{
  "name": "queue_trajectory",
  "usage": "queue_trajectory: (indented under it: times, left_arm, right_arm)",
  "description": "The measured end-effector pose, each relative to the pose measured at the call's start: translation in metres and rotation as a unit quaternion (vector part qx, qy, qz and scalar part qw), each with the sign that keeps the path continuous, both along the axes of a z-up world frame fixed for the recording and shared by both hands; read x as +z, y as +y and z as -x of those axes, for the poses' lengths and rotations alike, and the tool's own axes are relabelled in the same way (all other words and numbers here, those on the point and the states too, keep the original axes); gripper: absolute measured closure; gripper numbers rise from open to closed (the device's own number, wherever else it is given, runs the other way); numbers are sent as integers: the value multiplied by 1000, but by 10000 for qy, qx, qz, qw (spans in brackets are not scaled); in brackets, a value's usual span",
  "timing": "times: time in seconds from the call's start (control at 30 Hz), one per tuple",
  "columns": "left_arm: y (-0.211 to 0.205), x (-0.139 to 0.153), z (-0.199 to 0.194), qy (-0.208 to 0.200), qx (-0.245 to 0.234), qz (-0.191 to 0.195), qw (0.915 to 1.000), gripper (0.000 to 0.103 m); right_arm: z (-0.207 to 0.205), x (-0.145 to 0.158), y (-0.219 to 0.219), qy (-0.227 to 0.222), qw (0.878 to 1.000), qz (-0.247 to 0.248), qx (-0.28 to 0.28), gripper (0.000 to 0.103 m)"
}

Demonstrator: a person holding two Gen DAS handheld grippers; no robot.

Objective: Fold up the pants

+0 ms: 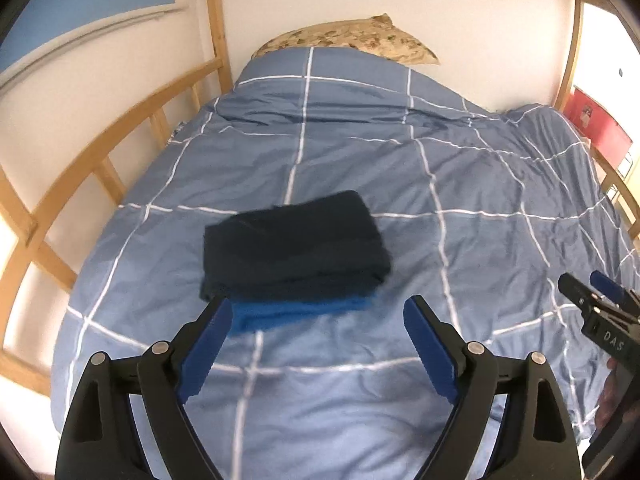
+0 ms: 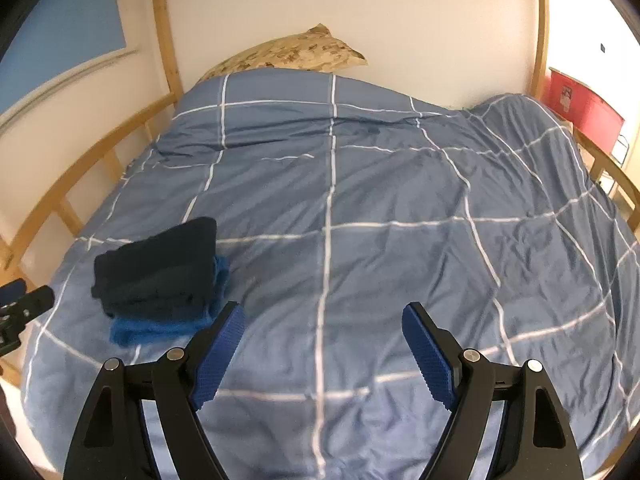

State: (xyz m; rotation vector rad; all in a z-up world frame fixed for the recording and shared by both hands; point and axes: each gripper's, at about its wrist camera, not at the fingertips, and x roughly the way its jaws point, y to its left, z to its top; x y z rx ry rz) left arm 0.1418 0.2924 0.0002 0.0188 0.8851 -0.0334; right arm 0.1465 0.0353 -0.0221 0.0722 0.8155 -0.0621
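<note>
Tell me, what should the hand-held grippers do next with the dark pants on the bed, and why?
Probably nothing more than drawing back. The pants already lie in a neat folded stack on the duvet, on top of a brighter blue folded cloth. The left hand-held gripper and the right hand-held gripper are both open and empty, clear of the stack, so the fold looks finished.

Wooden bed frame (image 1: 120, 116), checked blue duvet (image 1: 400, 184) — white wall (image 2: 400, 20)

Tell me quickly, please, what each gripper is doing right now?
Left gripper: open, holding nothing.
Right gripper: open, holding nothing.
</note>
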Motion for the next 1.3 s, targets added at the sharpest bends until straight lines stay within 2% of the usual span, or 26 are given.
queue_trajectory:
  times: [0.17, 0.3, 0.57, 0.67, 0.83, 0.97, 1.3]
  left_arm:
    - [-38, 6, 44, -146, 82, 28, 9999, 13]
    - [-69, 9, 73, -190, 127, -47, 9997, 12]
    - [-114, 10, 109, -243, -115, -266, 9993, 10]
    - [-127, 13, 120, -290, -248, -409, 9984, 10]
    - [-136, 16, 133, -317, -428, -417, 9977, 10]
    - [-139, 20, 139, -371, -410, -350, 9979, 10]
    - [-152, 25, 152, -451, -383, -452, 9972, 10]
  right_arm:
    - [48, 3, -38, 33, 9999, -113, -31, 22]
    - [83, 9, -61, -96, 9999, 66, -6, 22]
    - [128, 19, -93, -23, 9999, 135, -68, 22]
    - [140, 21, -100, 2, 9998, 72, -165, 22]
    - [158, 26, -104, -16, 9997, 107, -218, 22]
    - [169, 28, -108, -84, 9996, 122, -243, 22]
    - [178, 27, -117, -103, 9997, 50, -238, 22]
